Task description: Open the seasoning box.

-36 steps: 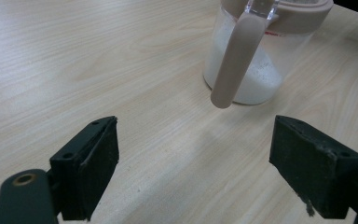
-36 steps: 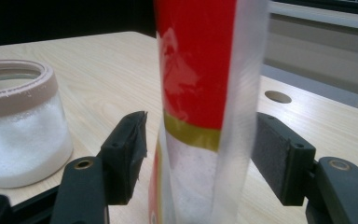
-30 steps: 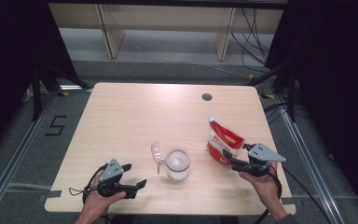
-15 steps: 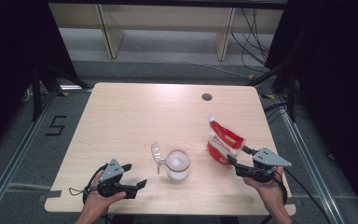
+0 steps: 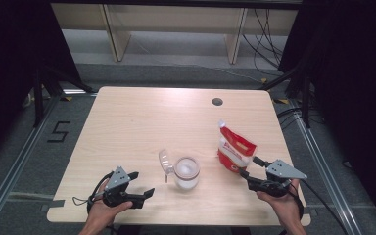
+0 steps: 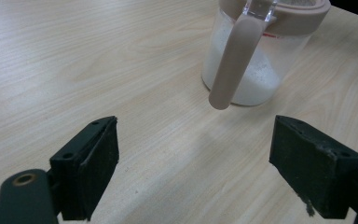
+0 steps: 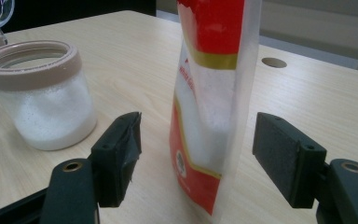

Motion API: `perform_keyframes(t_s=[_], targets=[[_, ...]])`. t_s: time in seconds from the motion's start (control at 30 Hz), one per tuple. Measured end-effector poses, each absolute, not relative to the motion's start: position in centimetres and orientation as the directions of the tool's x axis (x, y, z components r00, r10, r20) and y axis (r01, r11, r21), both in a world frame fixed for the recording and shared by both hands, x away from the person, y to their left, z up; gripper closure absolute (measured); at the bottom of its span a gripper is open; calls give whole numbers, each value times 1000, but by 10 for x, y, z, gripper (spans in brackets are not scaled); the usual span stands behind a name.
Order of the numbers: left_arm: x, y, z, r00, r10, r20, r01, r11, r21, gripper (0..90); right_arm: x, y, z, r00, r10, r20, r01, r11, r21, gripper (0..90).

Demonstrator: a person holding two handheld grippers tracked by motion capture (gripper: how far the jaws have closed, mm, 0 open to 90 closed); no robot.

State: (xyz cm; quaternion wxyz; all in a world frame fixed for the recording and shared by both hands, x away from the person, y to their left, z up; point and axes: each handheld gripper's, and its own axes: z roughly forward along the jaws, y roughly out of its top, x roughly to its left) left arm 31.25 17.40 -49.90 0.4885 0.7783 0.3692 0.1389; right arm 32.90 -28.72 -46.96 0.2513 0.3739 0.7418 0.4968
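Observation:
A clear jar (image 5: pixel 186 172) with a beige rim and white grains inside stands near the table's front middle, its hinged lid (image 5: pixel 165 160) flipped open to the left. A red and white pouch (image 5: pixel 235 147) stands upright to its right. My right gripper (image 5: pixel 250 166) lies just right of the pouch, open. In the right gripper view the pouch (image 7: pixel 209 93) stands between the spread pads of the right gripper (image 7: pixel 198 149) with gaps on both sides, the jar (image 7: pixel 42 98) at left. My left gripper (image 5: pixel 143 183) is open, left of the jar. The left gripper (image 6: pixel 193 163) faces the jar (image 6: pixel 247 65) and its beige clasp (image 6: pixel 230 60).
The wooden table (image 5: pixel 142 122) has a round cable hole (image 5: pixel 217 102) at the back right. Its far half is bare wood. Pale shelving (image 5: pixel 176 24) stands behind the table, and cables trail on the floor at the right.
My right gripper has backed a little away from the pouch toward the table's near edge. The pouch, the jar and the left gripper have stayed where they were.

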Motion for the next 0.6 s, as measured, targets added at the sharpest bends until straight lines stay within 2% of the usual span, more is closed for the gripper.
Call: perform_keyframes(t_s=[0.03,0.07,0.27,0.6], targets=[[313,174,-499,687,712,-147,440,-246,864,152,330,-289,-470,-604,797,-24,280,240,929,329],[313,174,-499,686,712,-149,441,-245,863,152,327,-288,-469,-598,801,5,317,231,920,329],[312,175,-497,687,715,-131,433,-257,864,152,326,-290,-473,-611,792,-5,312,247,918,310],[312,174,-494,683,712,-164,439,-221,871,152,320,-288,-477,-618,786,9,360,273,892,293]])
